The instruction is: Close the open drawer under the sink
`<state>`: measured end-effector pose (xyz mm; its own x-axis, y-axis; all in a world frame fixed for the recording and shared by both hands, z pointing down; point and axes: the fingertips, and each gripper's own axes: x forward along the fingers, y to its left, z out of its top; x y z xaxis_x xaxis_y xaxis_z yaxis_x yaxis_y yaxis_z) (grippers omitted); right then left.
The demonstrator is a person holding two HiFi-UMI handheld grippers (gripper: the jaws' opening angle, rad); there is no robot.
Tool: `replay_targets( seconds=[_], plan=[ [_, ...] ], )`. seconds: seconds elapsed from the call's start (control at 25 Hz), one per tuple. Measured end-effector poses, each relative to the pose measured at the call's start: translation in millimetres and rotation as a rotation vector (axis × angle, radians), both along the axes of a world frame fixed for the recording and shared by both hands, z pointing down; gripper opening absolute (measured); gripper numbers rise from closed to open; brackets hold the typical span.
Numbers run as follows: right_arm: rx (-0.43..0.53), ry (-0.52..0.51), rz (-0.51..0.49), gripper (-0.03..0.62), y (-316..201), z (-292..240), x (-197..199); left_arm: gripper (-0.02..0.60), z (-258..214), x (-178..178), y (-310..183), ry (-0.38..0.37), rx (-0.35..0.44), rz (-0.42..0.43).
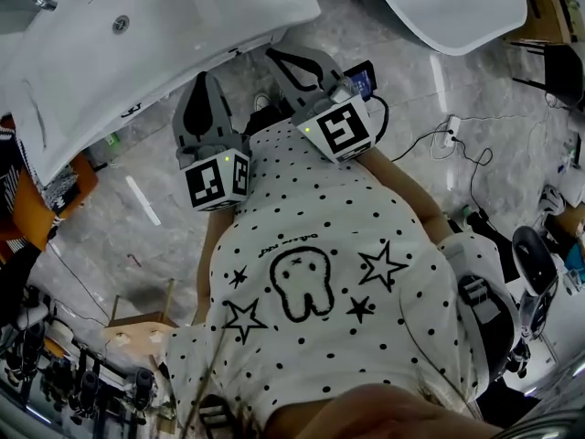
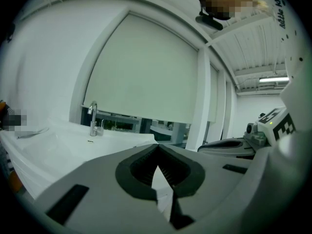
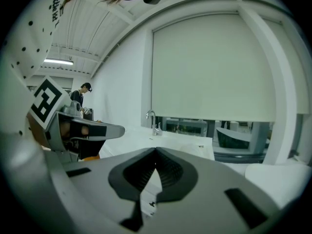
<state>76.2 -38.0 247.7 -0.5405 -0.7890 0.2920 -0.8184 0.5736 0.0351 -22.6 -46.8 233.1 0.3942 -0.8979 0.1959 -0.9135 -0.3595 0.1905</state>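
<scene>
The drawer shows in no view. It would lie beneath the white sink (image 1: pixel 137 53), whose top covers everything under it in the head view, so whether it stands open or pushed home cannot be told.

The scene fits either case: a drawer waiting open below, or one already shut. Both grippers are held up at the person's chest, level with the sink's edge. If a push is due, it would likely go best low and square on the middle of the drawer front, so that the drawer runs in straight and does not skew.

The left gripper (image 2: pixel 157 147) has its jaws clenched on nothing. The right gripper (image 3: pixel 156 152) looks the same, tips together and empty.

By count:
- one sink, with one faucet (image 2: pixel 93 118)
- two grippers
- two marker cubes, one on the left gripper (image 1: pixel 218 179) and one on the right (image 1: pixel 338 128)
- one second white basin (image 1: pixel 448 3) across the floor (image 1: pixel 411 108)
- one distant person (image 3: pixel 78 99)
</scene>
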Motion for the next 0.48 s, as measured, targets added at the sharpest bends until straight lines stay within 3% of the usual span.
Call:
replay_targets(
  seconds=[0.48],
  plan=[
    [-0.005,-0.004,-0.014,0.014,-1.3,2.4,-3.2,0.005,-1.3,-3.2,-0.4,-0.003,0.013,-0.008]
  ],
)
